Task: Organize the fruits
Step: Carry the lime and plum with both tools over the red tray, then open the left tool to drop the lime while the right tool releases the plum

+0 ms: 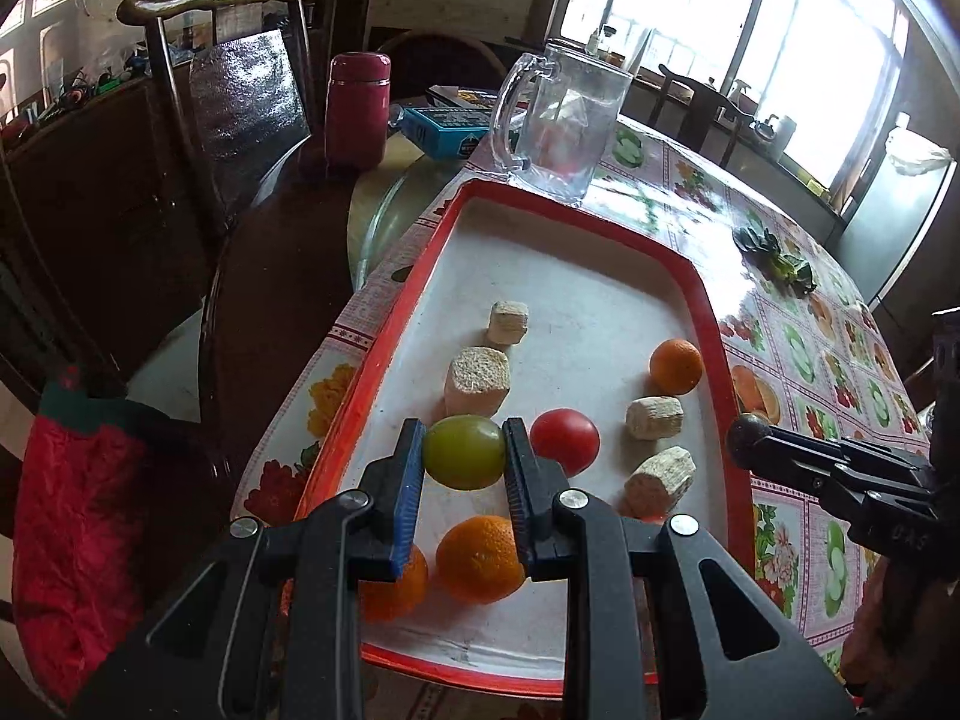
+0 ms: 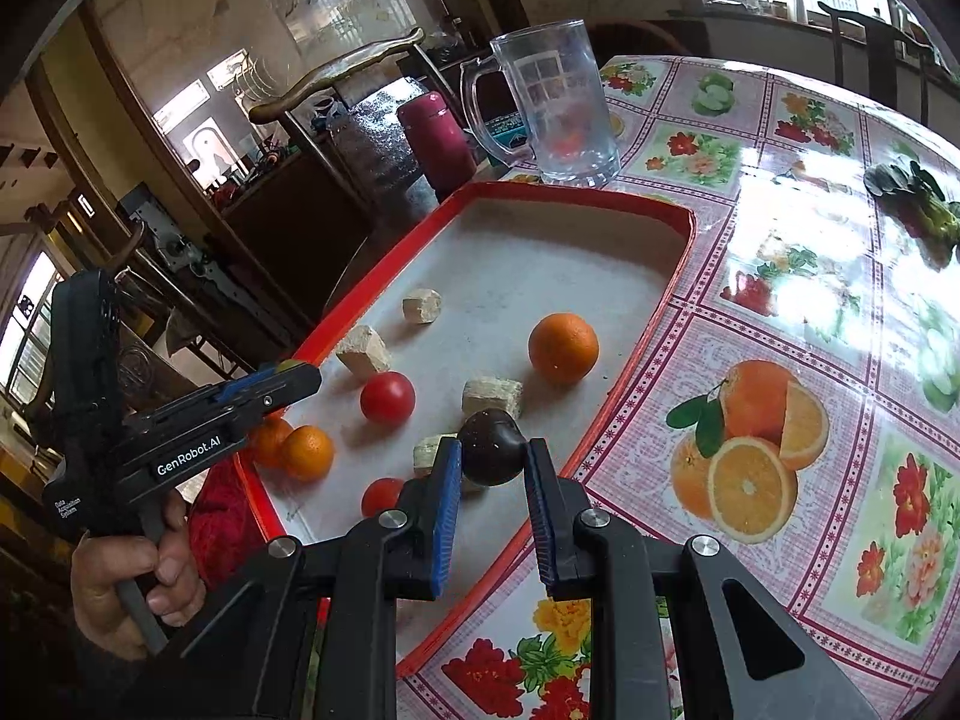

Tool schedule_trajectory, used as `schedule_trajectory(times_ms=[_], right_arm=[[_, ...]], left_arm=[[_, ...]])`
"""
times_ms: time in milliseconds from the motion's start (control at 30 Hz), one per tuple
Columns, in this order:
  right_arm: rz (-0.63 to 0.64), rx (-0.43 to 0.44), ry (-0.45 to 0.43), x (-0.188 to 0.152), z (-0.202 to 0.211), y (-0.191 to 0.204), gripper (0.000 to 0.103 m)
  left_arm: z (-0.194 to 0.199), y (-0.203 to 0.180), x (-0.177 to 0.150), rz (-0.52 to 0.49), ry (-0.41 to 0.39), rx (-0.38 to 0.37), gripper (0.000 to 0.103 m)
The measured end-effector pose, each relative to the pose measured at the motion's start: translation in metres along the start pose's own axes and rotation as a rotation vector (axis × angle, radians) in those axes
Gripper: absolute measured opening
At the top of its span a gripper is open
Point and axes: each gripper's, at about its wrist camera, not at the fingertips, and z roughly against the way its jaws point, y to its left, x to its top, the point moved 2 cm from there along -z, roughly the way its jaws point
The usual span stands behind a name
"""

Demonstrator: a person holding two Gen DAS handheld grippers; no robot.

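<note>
1. Both handheld grippers hang over a red-rimmed tray (image 1: 714, 324) on a fruit-print tablecloth (image 2: 780, 276), each one loaded.
2. The left gripper (image 1: 463, 456) is clamped on a green fruit (image 1: 463, 451), its blue pads pressed to either side, holding it clear of the tray floor near the tray's left edge.
3. The right gripper (image 2: 493, 468) is closed tight on a dark round fruit (image 2: 489, 447), held above the tray's near right corner.
4. Already lying in the tray: one orange (image 2: 563, 347) alone near the right rim, two more oranges (image 2: 307, 451) touching each other by the near left rim, a red fruit (image 2: 387, 398) mid-tray and a second, smaller red one (image 2: 379, 495) closer in.
5. Pale cork-like chunks (image 1: 477, 380) lie scattered among the fruit; what they are is unclear.
6. A clear glass mug (image 1: 561, 126) stands just beyond the tray's far end, with a maroon flask (image 1: 357, 108) behind it; a dark leafy sprig (image 1: 774, 255) lies well apart on the cloth.
7. Judged from this layout, the sorting looks partway through: the oranges are only partly grouped, the reds are apart, and the two carried fruits have yet to be set down.
</note>
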Motion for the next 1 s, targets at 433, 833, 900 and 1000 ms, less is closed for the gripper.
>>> schedule_trajectory(times_ms=[433,833,900,1000], right_arm=[[0.029,-0.035,0.031,0.004,-0.022,-0.001,0.022],[0.03,-0.023,0.037,0.004,-0.023,0.0,0.027],[0.028,-0.014,0.035,0.003,-0.021,0.001,0.03],[0.033,-0.007,0.032,0.002,-0.018,0.003,0.034]], left_arm=[[-0.021,-0.004,0.0,-0.025,0.039,0.001,0.023],[-0.028,-0.001,-0.007,-0.019,0.069,0.01,0.024],[-0.026,0.0,-0.008,-0.014,0.067,0.008,0.024],[-0.022,0.0,-0.008,-0.012,0.061,0.01,0.039]])
